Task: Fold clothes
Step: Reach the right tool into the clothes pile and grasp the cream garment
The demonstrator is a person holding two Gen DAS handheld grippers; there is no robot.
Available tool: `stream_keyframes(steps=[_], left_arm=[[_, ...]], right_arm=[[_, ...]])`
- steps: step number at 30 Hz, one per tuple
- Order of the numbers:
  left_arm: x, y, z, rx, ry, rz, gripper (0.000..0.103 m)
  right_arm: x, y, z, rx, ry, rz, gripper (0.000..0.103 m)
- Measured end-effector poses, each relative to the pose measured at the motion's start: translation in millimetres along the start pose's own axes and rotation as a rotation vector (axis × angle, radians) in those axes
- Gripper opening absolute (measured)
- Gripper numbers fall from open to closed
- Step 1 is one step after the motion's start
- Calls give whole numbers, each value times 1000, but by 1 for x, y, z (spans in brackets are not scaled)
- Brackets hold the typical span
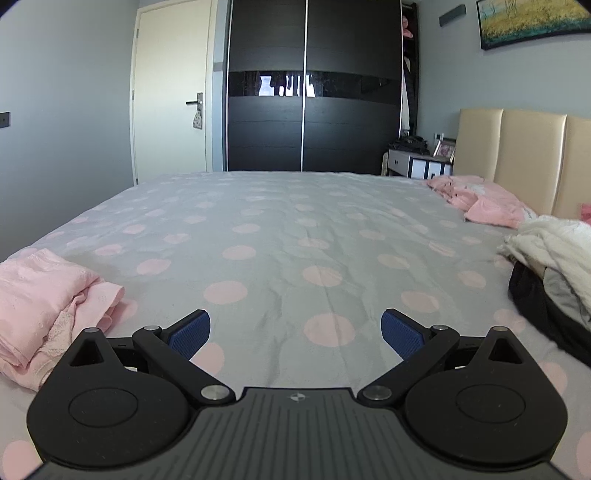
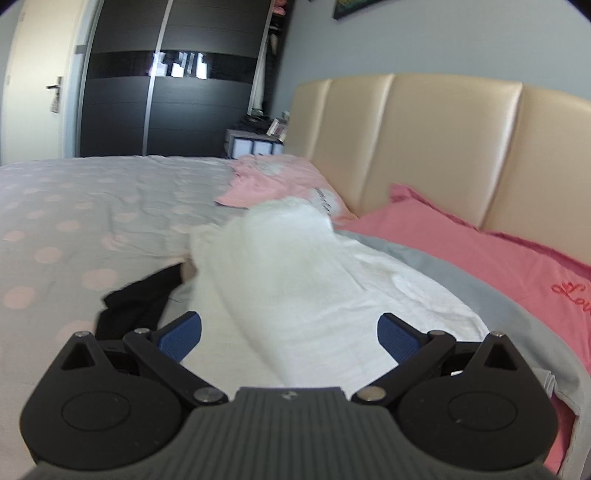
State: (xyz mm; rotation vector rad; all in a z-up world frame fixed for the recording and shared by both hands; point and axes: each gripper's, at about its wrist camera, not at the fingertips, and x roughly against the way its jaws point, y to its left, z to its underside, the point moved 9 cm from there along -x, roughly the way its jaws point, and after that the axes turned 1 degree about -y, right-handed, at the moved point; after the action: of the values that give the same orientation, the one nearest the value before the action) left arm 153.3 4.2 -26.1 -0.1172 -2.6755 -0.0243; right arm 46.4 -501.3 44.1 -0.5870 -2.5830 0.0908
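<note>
Red cursive stitching on the pink pillow (image 2: pixel 517 273) reads "Lov" (cut off at the frame's edge); nothing else legible.

Bedroom with grey-blue walls and dark wardrobe

A bed (image 1: pixel 280 229) in a grey sheet with pink dots fills the room, its cream padded headboard (image 2: pixel 424 147) at the right. Beyond its far edge stand a black sliding-door wardrobe (image 1: pixel 314 85) with a glossy band reflecting light, a cream door (image 1: pixel 170 88) to its left, and a small nightstand (image 1: pixel 419 162) beside the headboard. A framed painting (image 1: pixel 532 20) hangs above.
</note>
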Motion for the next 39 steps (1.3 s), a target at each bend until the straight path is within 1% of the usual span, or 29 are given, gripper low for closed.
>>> stream_keyframes(steps=[4, 5, 6, 8, 10, 12, 14, 16, 19, 20, 21, 22, 23, 25, 26, 29, 31, 33, 39], left_arm=[[-12, -1, 6, -9, 26, -12, 101], [-15, -1, 7, -6, 31, -12, 101], [-17, -1, 8, -6, 35, -11, 101], [-22, -2, 10, -10, 46, -10, 101], [-28, -4, 14, -17, 62, -11, 101], [-34, -4, 19, -16, 79, -11, 101], [-39, -4, 24, -4, 95, -6, 101], [-43, -5, 28, 6, 109, -3, 101], [-46, -7, 32, 2, 121, -2, 101], [-47, -8, 34, -1, 127, -1, 101], [-48, -10, 35, -3, 135, 3, 101], [-49, -11, 37, -4, 141, 8, 101], [-49, -13, 38, -5, 146, 12, 101], [-49, -16, 39, -11, 147, 19, 101], [-47, -16, 39, -14, 144, 19, 101], [-45, -17, 40, -17, 143, 16, 101], [-43, -19, 39, -14, 143, 21, 101], [-39, -20, 37, -14, 136, 28, 101], [-25, -23, 28, -32, 107, 34, 101]], right_arm=[[-25, -19, 5, -30, 16, 37, 101], [-31, -21, 5, -36, 19, 39, 99], [-36, -21, 5, -36, 24, 35, 95], [-48, -15, 6, -9, 40, 23, 92], [-61, -8, 8, 22, 59, 13, 87], [-75, -3, 14, 40, 100, 8, 76], [-83, 2, 22, 66, 126, 6, 75], [-84, 9, 26, 106, 128, -1, 75], [-79, 23, 27, 153, 119, -47, 75], [-82, 25, 30, 174, 136, -29, 70], [-85, 24, 34, 193, 157, -3, 45], [-88, 23, 38, 212, 179, 24, 32], [-88, 21, 38, 200, 181, 31, 25], [-83, 16, 32, 149, 164, 17, 12], [-79, 15, 29, 135, 156, 19, 9], [-67, 21, 18, 130, 126, 16, 7], [-58, 25, 9, 108, 108, 9, 7], [-47, 29, -2, 64, 95, -17, 7], [1, 89, -34, 80, 27, -189, 6]])
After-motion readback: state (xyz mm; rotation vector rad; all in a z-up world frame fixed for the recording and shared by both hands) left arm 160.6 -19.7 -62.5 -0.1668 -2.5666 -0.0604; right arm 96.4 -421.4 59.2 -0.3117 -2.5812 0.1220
